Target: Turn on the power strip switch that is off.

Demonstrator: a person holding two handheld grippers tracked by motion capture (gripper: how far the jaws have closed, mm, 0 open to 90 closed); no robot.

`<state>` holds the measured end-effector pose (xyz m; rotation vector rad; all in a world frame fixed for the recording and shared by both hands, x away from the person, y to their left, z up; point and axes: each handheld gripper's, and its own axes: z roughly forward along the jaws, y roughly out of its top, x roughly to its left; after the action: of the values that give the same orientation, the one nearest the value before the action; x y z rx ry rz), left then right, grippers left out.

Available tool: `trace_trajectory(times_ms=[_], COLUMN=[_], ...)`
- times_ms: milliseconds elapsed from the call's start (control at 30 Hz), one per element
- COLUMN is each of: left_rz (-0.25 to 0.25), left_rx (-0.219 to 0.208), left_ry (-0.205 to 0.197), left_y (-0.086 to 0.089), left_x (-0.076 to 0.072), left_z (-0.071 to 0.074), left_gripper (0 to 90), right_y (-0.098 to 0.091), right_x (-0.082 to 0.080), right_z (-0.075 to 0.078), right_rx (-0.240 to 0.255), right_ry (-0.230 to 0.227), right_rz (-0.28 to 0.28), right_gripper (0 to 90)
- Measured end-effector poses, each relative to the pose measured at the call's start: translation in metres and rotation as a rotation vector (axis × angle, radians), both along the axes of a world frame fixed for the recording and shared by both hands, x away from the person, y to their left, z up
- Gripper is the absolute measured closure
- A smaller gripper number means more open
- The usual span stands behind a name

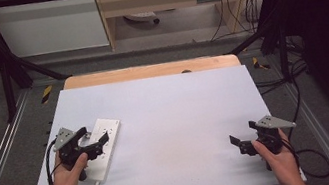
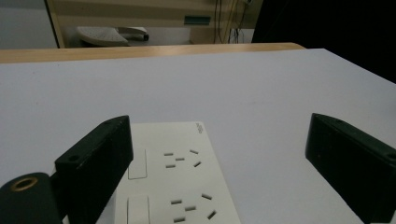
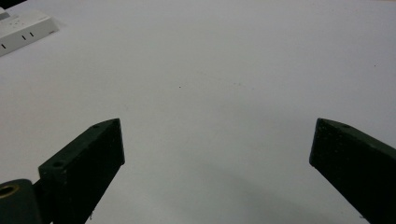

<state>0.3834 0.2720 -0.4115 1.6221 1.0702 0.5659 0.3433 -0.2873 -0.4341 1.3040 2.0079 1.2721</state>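
The white power strip [image 1: 102, 148] lay near the counter's [image 1: 181, 115] left edge; the left gripper view revealed its socket slots. The left gripper [image 1: 94, 146] hovered over it, fingers spread and empty; the right gripper [image 1: 238, 143], near the right edge, was likewise released.

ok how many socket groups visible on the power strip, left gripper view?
2 on the power strip: one near its far end, one closer to the camera, both between the open jaws of the left gripper. More may sit below the frame edge.
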Motion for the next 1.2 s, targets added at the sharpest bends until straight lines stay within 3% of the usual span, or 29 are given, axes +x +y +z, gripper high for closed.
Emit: trace_trajectory(times_ms=[333,933,1200], left_rz=[0.013,-0.026,-0.036], left_rx=[-0.022,-0.014,-0.018], left_ry=[-0.054,0.010,0.012], left_y=[0.004,0.008,0.012], left_x=[-0.010,-0.048,-0.058], left_z=[0.009,0.027,0.038], left_gripper=[6.6,5.0,5.4], right_y=[0.000,0.002,0.004], right_x=[0.000,0.001,0.000], right_z=[0.000,0.001,0.000], right_rx=[0.005,0.009,0.008], right_ry=[-0.003,-0.005,-0.009], right_rz=[-0.001,0.014,0.010], right_gripper=[3.3,3.2,3.2])
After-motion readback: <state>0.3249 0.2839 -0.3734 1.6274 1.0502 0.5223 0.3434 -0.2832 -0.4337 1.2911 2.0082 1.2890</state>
